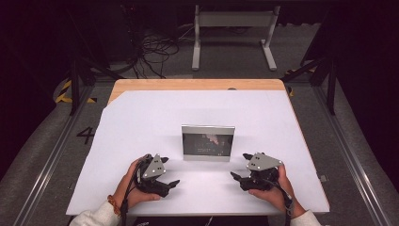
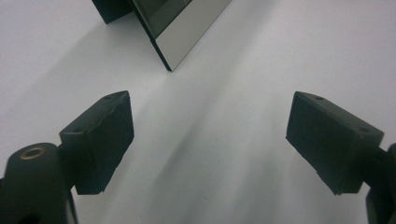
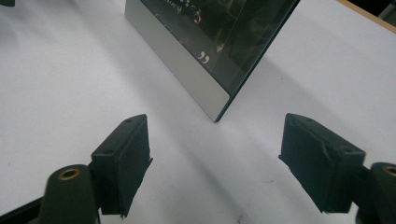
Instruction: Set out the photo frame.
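Note:
A small picture frame (image 1: 207,142) with a silver border and dark glass stands upright near the middle of the white table. My left gripper (image 1: 170,176) rests low on the table to the frame's front left, open with nothing between its jaws. My right gripper (image 1: 241,165) sits to the frame's front right, also open and empty. In the left gripper view the frame's lower corner (image 2: 180,35) stands ahead of the gripper (image 2: 208,135). In the right gripper view the frame's silver edge (image 3: 187,65) is close ahead of the gripper (image 3: 217,161), slightly left of centre.
The white sheet (image 1: 141,117) covers a wooden table top (image 1: 188,84) whose far edge shows bare. Beyond the table stand a white metal stand (image 1: 233,33) and loose cables (image 1: 155,49) on a grey floor.

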### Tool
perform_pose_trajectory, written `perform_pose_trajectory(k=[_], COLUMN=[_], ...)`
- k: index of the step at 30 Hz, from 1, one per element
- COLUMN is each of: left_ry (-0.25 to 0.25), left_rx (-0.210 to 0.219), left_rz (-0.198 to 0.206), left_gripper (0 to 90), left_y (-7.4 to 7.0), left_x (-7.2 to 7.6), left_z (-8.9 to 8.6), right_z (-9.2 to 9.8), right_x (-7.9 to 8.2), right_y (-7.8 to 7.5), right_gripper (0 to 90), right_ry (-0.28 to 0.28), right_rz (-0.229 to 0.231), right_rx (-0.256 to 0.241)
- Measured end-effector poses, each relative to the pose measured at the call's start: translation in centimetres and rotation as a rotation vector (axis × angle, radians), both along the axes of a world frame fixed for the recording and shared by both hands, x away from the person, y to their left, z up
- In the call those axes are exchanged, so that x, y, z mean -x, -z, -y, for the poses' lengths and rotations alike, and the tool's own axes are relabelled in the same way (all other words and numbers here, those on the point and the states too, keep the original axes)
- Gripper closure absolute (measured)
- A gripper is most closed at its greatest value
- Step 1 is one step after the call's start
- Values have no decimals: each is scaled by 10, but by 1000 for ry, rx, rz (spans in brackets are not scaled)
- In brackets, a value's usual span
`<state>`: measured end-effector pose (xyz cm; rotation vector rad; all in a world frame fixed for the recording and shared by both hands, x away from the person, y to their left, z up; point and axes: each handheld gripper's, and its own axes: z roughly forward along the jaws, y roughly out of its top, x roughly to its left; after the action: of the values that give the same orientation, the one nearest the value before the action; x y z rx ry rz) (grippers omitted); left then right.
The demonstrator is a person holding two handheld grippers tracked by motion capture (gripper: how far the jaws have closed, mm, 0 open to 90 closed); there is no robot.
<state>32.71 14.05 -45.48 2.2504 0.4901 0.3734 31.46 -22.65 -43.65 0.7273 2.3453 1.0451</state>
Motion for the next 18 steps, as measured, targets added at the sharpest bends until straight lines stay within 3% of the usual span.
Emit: perform_pose_trajectory(k=[11, 18], left_ry=[12, 26], left_rx=[34, 18], left_rz=[-32, -41], left_gripper=[88, 42], left_y=[3, 5], left_x=[4, 3], left_z=[-11, -9], right_z=[9, 12], right_x=[5, 5], right_y=[4, 7], right_gripper=[138, 71], right_ry=[11, 8], right_rz=[-7, -16], right_rx=[5, -10])
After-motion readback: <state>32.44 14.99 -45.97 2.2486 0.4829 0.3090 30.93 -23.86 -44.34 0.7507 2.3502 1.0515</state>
